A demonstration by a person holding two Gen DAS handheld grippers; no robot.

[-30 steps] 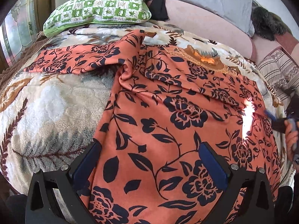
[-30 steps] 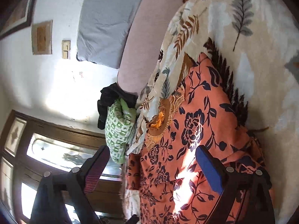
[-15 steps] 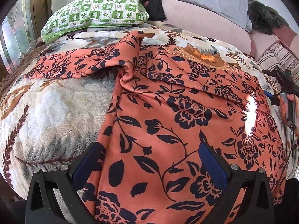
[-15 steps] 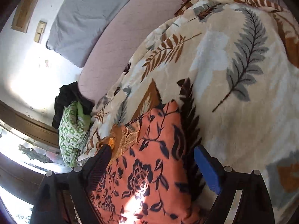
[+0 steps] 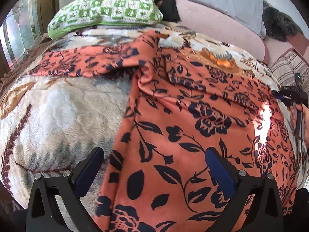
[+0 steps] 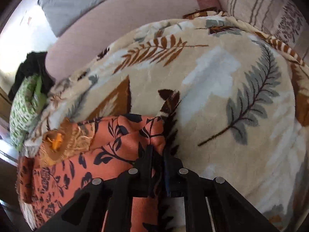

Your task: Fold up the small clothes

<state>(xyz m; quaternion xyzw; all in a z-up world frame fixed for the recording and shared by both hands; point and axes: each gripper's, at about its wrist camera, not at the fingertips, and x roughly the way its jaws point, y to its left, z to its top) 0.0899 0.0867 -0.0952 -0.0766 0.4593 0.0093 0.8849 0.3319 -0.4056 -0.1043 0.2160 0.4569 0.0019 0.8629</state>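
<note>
Orange floral garment (image 5: 193, 127) spread on leaf-print blanket (image 5: 58, 112), left gripper (image 5: 152, 166) wide apart above

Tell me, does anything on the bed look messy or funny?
Yes. The orange flowered garment is not lying flat: one sleeve sticks out sideways, and the cloth bunches into a wrinkly fold where it joins. At the other edge, the right hand-held gripper is closing on a puckered bit of it. Nothing looks torn or spilled.
</note>
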